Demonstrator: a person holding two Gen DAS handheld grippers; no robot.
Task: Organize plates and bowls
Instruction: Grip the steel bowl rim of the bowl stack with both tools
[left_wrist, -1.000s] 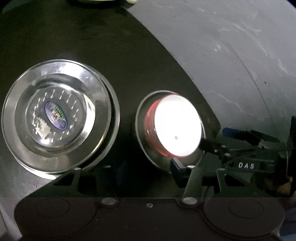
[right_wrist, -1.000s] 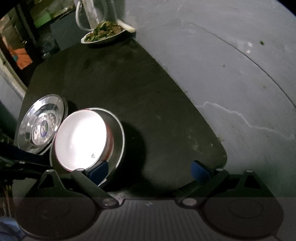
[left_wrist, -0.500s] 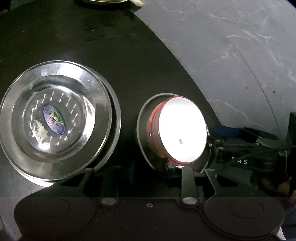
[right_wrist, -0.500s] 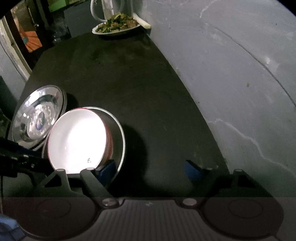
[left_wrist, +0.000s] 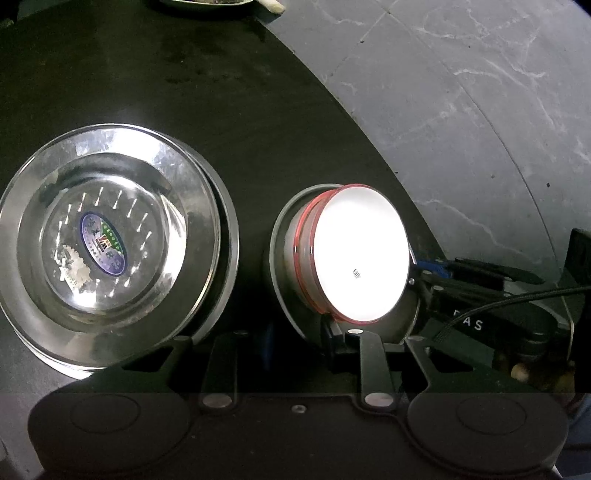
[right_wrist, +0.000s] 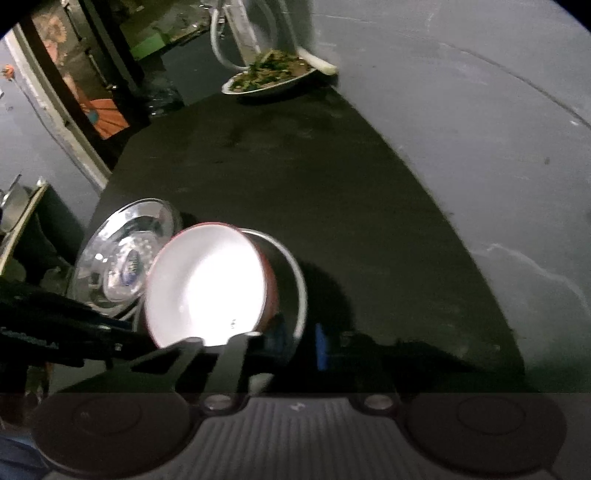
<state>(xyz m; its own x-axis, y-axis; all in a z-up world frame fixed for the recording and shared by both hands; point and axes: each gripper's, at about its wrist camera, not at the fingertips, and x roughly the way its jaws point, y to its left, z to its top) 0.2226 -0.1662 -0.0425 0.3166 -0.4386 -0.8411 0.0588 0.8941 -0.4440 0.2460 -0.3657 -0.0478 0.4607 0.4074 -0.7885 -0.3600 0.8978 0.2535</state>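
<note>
My right gripper (right_wrist: 295, 341) has just closed on the rim of the steel bowl (right_wrist: 295, 291) holding the red-rimmed white bowl (right_wrist: 207, 284). My left gripper (left_wrist: 301, 339) pinches the same rim. Steel plates (left_wrist: 107, 243) sit beside (touching, perhaps); a food dish (right_wrist: 269, 77) stands far.

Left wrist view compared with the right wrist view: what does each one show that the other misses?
Only the left wrist view shows a black cable at its right edge. Only the right wrist view shows the greens heaped on the far dish and a white hose. Both show the white bowl inside the steel bowl, the steel plate and the black table.
</note>
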